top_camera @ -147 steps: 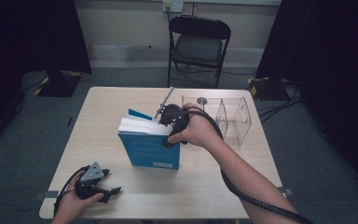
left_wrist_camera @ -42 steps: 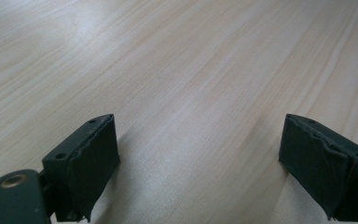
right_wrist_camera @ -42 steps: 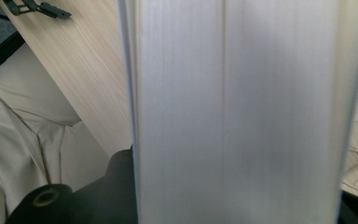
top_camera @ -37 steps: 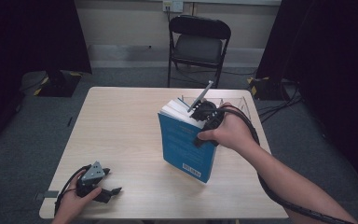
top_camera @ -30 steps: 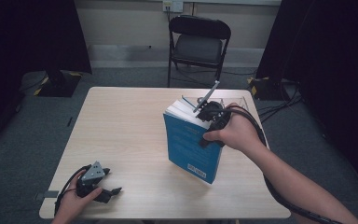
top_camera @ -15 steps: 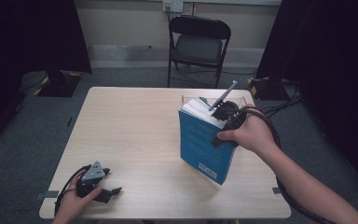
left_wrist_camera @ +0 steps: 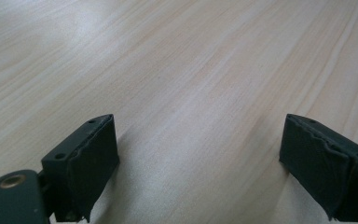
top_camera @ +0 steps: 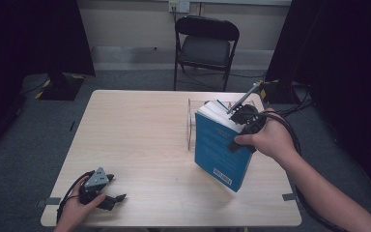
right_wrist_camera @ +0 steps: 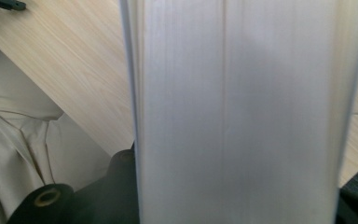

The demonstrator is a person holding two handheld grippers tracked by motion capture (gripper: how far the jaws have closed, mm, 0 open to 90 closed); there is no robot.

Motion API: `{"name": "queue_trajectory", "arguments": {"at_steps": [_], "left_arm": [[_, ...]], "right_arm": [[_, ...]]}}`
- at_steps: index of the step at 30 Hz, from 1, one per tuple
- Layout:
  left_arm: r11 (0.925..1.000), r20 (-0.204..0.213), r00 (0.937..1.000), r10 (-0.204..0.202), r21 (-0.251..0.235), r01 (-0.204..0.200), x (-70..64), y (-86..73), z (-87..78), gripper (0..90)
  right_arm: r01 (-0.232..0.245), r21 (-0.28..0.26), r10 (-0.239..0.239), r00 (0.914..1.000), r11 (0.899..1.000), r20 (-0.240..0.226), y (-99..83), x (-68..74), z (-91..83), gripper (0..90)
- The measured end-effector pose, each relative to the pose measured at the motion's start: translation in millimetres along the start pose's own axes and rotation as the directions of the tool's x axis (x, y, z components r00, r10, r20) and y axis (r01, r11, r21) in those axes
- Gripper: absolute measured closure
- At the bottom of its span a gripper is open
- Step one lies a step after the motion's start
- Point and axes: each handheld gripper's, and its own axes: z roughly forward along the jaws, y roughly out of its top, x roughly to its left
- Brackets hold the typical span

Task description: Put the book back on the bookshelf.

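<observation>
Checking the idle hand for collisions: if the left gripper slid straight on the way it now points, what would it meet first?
Probably nothing: ahead of the open left gripper lies only bare light wooden table, as far as its own view shows.

My high camera sits above the near side and looks forward and down on the whole table point(top_camera: 140, 130), far off. My left tool point(left_wrist_camera: 200, 163) camera looks down at the wood, very close. My right tool point(top_camera: 244, 126) camera is right up against the book point(right_wrist_camera: 247, 112) pages. All three see the table.
</observation>
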Motion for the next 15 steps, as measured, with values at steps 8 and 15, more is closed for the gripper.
{"name": "queue_trajectory", "arguments": {"at_steps": [8, 15], "left_arm": [[1.0, 0.0, 1.0, 0.0, -0.001, 0.0, 0.0, 0.0, 0.1, 10.8], [1.0, 0.001, 1.0, 0.0, -0.001, 0.0, 0.0, 0.0, 0.1, 10.8]], "right_arm": [[-0.035, -0.001, 0.035, 0.9993, 0.999, 0.01, -10.7, -11.0, -5.7, 61.8], [-0.056, 0.003, 0.056, 0.9984, 0.998, 0.006, -16.4, -17.0, -7.6, 61.8]]}}
